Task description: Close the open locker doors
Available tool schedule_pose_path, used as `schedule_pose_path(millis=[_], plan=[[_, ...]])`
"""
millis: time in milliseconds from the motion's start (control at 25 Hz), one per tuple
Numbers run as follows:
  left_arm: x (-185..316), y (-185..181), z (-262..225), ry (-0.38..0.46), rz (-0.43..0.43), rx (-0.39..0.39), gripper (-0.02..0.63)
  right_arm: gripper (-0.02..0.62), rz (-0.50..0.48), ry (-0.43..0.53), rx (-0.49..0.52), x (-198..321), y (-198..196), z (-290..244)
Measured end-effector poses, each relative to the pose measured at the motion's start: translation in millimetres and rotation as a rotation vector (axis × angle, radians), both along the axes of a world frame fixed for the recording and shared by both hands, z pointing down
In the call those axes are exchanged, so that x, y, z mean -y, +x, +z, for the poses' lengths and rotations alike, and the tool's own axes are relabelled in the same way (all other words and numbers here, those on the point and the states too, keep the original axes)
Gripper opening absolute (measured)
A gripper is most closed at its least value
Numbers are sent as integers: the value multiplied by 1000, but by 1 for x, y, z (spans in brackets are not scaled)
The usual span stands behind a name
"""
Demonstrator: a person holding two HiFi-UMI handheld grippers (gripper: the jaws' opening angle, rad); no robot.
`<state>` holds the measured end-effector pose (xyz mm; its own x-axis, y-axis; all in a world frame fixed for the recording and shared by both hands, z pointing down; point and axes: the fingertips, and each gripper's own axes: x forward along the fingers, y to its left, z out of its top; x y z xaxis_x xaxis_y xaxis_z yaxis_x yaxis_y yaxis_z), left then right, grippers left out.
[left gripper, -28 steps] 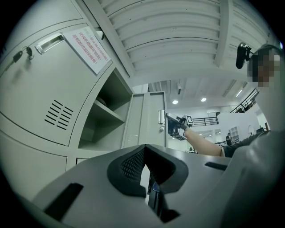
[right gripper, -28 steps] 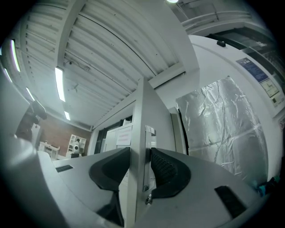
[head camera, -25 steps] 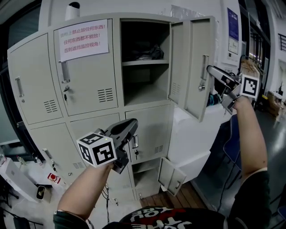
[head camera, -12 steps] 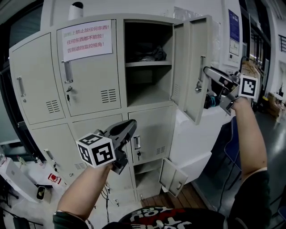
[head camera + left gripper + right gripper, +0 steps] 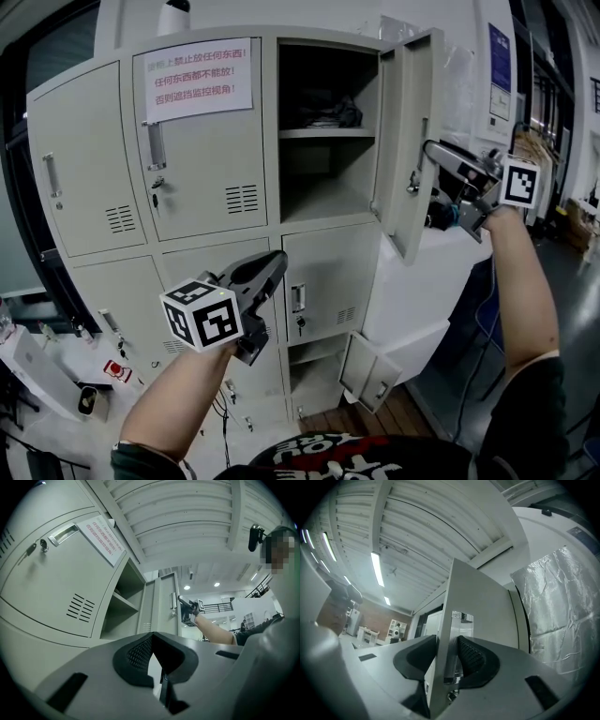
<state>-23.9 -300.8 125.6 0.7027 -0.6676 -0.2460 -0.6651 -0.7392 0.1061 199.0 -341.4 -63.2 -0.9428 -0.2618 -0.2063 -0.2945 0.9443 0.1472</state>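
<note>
Two doors open: the top door [image 5: 409,141] at 1 o'clock in the head view, swung part-way out from the locker [image 5: 187,187]; the low door [image 5: 367,370] at 5 o'clock, ajar near the floor.
Other doors: all lie flush and shut.
Right hand-held gripper [image 5: 429,184]: jaws apart, astride the top door's free edge at the handle [image 5: 457,639]. One jaw is on the inner face and the other on the handle side. The pads lie close to the sheet, but no squeeze shows.
Left hand-held gripper [image 5: 277,261]: at 7 o'clock, jaws together with nothing between them, well apart from both doors.
Top door, feel: probably thin sheet steel, stiff and light, swinging easily on hinges at the locker's right side.
Surface: smooth paint, likely slippery under the pads, so a push should serve better than a pinch.
Where to take it: the free edge by the handle, farthest from the hinges, where the least effort turns it.
Risk: the inner jaw could be trapped between door and frame, so it should come out before they meet. A hard shove may make the door bounce back open.
Low door, feel: smaller and likely lighter; press its outer face near the free edge.
Progress: neither door is shut yet; the top one is in hand.
</note>
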Motion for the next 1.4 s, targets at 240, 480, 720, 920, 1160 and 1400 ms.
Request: schedule_pose_path(millis=[240,480,720,920,1160,1400], plan=[[-4,-11,-1,3,-6,-4,3,163,-17,20,-10,-6,-18,-1],[-5,-25,0,1,-11,-7,3,167,-24,30,-24,-7,-39,-2],[-5,-43,2,-3,-19,-9,3,169,-19,35,-30,-4,-60,-1],[-5,-56,2,-3,-28,-9,3,155,-21,40,-40,-1,-78,0],[-7,-76,5,-9,-40,-13,3,146,-7,36,-41,7,-101,0],[-9,-98,7,-12,-61,-16,3,140,7,43,-44,16,-122,0]])
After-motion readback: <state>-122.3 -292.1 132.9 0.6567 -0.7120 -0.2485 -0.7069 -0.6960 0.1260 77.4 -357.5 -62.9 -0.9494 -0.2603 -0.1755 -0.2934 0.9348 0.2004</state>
